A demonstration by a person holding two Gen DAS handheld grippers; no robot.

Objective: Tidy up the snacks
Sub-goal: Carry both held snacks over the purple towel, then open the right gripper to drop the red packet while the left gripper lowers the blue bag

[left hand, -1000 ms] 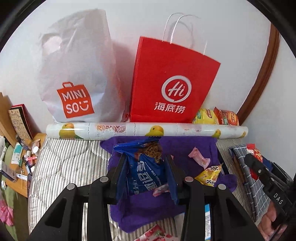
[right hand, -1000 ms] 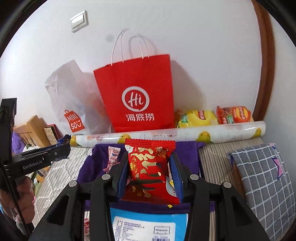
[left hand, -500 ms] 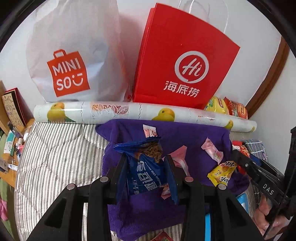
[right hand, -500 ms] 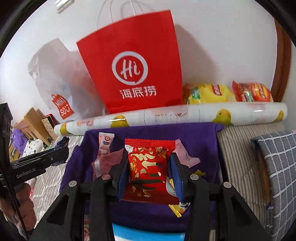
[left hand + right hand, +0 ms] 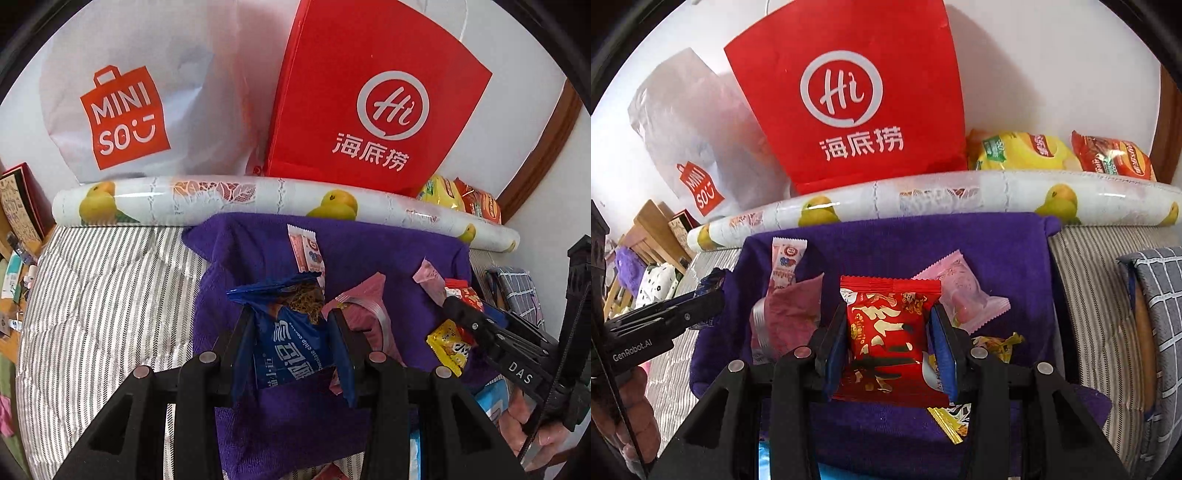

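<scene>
My left gripper (image 5: 291, 325) is shut on a blue cookie packet (image 5: 291, 347), held over a purple towel (image 5: 255, 251). My right gripper (image 5: 888, 325) is shut on a red snack packet (image 5: 886, 332) above the same towel (image 5: 886, 243). On the towel lie a pink-and-white stick packet (image 5: 306, 251), a dark pink pouch (image 5: 365, 306), a pale pink candy packet (image 5: 960, 291) and a yellow packet (image 5: 448, 343). The right gripper (image 5: 458, 306) shows at the right of the left wrist view. The left gripper (image 5: 713, 299) shows at the left of the right wrist view.
A red paper bag (image 5: 373, 96) and a white Miniso plastic bag (image 5: 140, 92) stand against the wall behind a fruit-print roll (image 5: 258, 195). Yellow and red chip bags (image 5: 1060, 151) lie at the back right. A checked cushion (image 5: 1160, 332) is at the right on the striped bedding (image 5: 99, 295).
Both grippers have moved forward and lower over the purple towel, towards the bags, each still holding its packet. The bags and the roll look larger and nearer.
</scene>
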